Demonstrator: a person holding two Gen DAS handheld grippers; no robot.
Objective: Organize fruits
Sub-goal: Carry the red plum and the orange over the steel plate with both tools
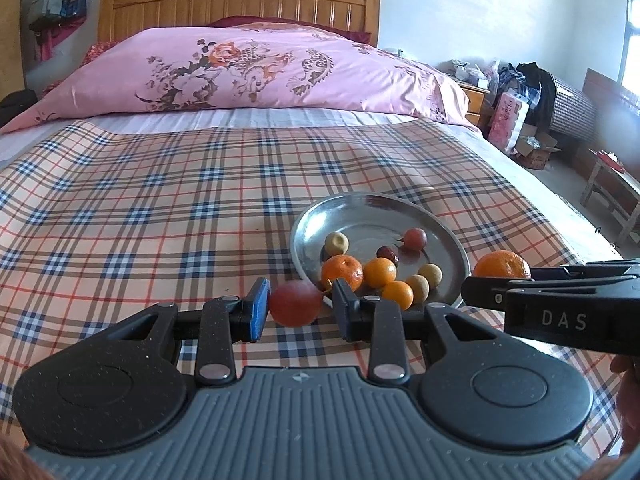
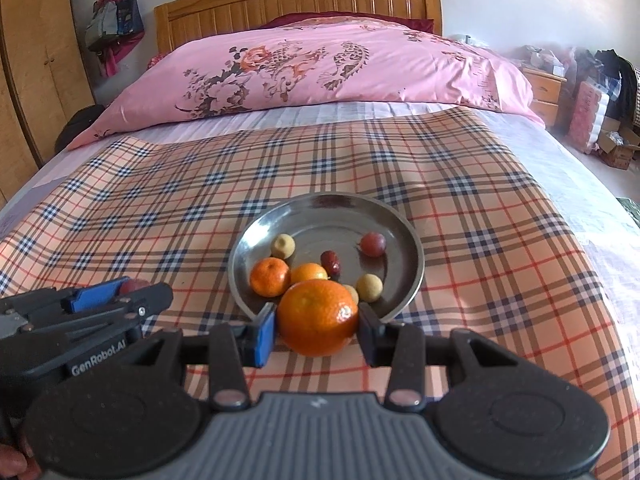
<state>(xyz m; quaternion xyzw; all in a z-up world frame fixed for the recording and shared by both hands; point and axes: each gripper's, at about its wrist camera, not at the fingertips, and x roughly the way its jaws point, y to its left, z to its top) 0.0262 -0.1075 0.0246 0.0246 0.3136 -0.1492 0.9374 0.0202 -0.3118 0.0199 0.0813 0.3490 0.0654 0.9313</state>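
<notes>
Fruits (image 2: 316,322) held — steel plate (image 2: 416,256) just ahead.

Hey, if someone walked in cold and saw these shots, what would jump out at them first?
Probably the steel plate of small fruit on the plaid bedspread, then the claws at its near rim. The right claw grips a big orange, the left claw a red grape. Behind lies a pink floral quilt.

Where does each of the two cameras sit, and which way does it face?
Left wrist: on the left gripper, facing the headboard; its grape is gripped; a hand's edge shows.
Right wrist: on the right gripper, same direction; an orange is gripped; fingers show.
Shared: metal plate, each other's gripper.
</notes>
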